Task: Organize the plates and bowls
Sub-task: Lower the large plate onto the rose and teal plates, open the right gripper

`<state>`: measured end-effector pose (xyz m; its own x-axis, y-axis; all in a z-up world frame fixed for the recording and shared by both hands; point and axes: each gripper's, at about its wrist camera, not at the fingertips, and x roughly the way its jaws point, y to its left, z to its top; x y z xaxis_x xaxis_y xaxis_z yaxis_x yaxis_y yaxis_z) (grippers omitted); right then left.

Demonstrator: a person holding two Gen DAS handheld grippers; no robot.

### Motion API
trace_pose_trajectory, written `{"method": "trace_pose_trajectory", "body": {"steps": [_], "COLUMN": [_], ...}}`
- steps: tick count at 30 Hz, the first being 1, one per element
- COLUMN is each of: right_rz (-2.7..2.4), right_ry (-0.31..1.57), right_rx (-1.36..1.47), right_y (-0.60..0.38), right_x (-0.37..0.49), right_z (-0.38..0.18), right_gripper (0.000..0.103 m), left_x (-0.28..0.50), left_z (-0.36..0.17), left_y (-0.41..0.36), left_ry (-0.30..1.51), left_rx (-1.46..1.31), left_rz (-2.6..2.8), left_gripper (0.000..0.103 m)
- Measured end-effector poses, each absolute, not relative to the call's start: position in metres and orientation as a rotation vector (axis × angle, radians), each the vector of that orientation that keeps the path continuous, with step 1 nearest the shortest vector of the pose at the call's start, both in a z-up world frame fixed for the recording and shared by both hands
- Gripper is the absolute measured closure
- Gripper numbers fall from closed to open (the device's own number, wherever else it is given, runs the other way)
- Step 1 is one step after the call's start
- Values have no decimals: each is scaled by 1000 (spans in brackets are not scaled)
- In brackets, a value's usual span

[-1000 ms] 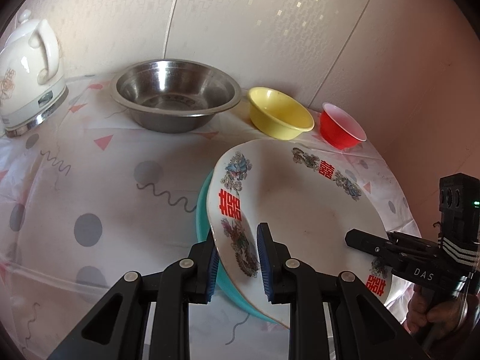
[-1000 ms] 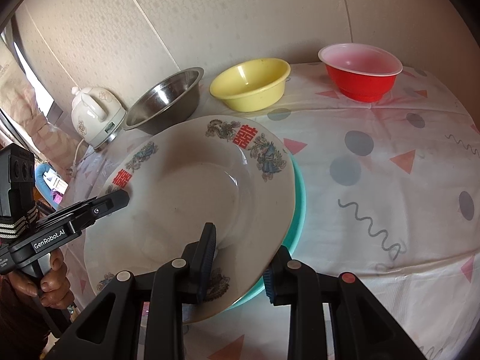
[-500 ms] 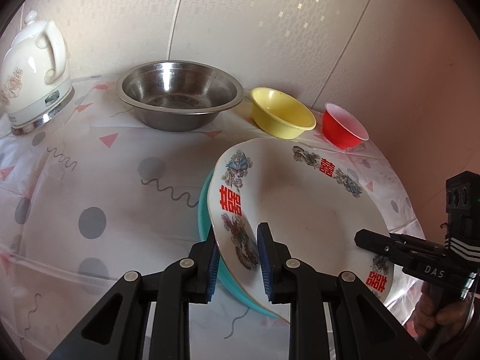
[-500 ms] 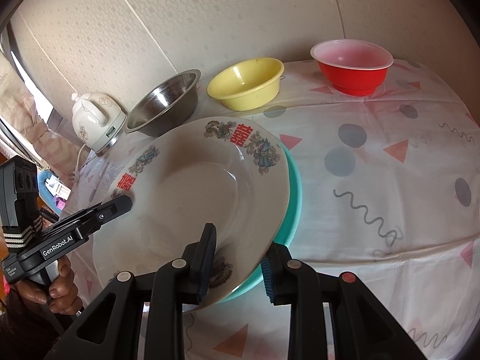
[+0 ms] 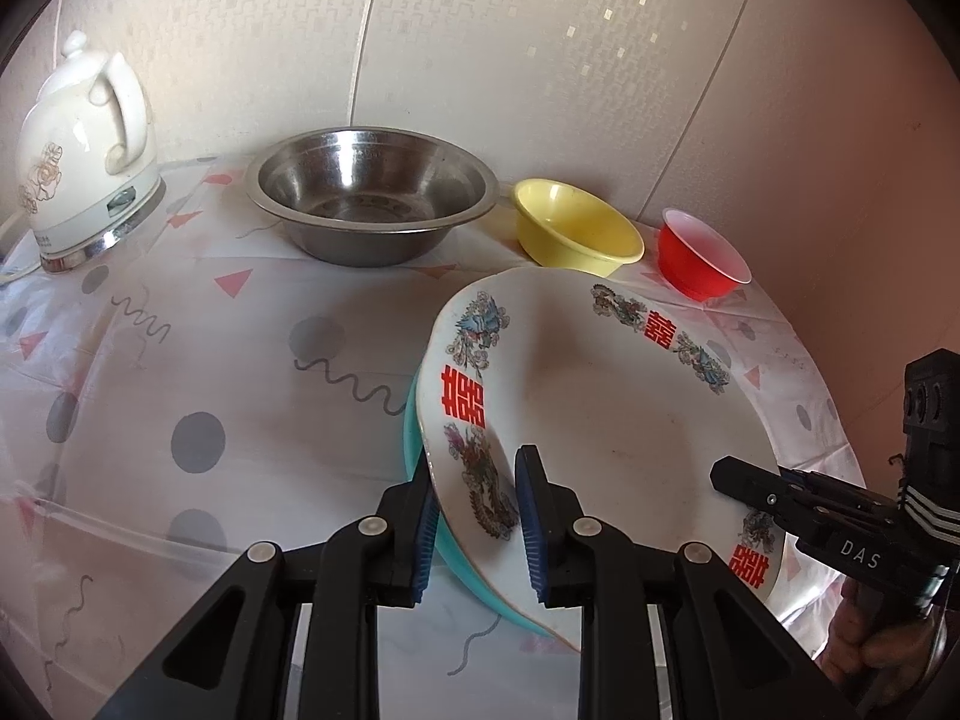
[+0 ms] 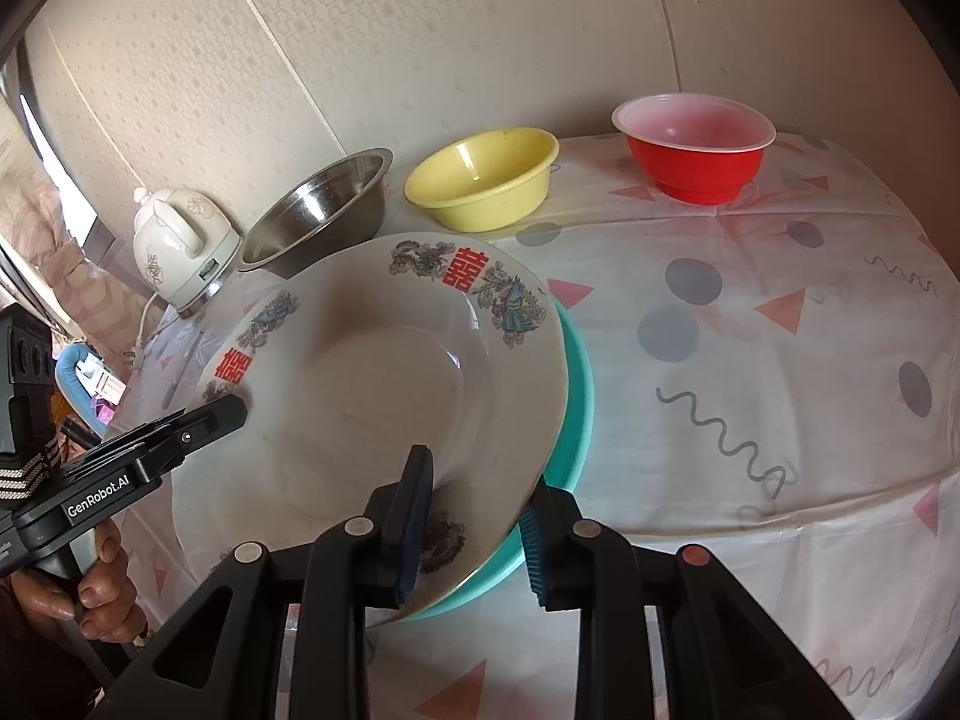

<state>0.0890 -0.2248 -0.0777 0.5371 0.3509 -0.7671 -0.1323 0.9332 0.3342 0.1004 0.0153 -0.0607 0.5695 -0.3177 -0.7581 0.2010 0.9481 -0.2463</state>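
Between the left gripper's [image 5: 474, 525] blue pads sits the near-left rim of the white plate [image 5: 600, 414], pinched together with the teal plate [image 5: 414, 444] beneath; the right gripper [image 6: 474, 531] clamps the same stacked pair at the near-right rim. Both plates tilt above the patterned tablecloth [image 5: 180, 360], near of the steel bowl [image 5: 372, 204], yellow bowl [image 5: 576, 228] and red bowl [image 5: 702, 252]. To do this well, I judge both hands should move level together, so neither plate slides. Compared with a second ago, the grip looks unchanged and the kettle [image 5: 84, 150] shows more fully.
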Motion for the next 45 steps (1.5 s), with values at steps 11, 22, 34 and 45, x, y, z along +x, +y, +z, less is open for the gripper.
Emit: {"method": "trace_pose_trajectory", "body": {"steps": [11, 22, 34, 45], "right_rz": [290, 265, 275, 364], "right_ry": [987, 976, 925, 943], "right_rx": [262, 255, 260, 233], "right_y": [-224, -229, -229, -196], "right_x": [87, 75, 67, 67], "right_z": [-74, -65, -40, -35], "right_gripper": [73, 73, 73, 73], "left_x": [95, 78, 61, 56], "left_z": [-51, -37, -18, -21], "left_y": [22, 36, 50, 60], "left_ry": [906, 878, 835, 847], "left_rx": [-161, -168, -179, -207], "left_rz": [-291, -247, -219, -203], "left_gripper": [79, 79, 78, 78]}}
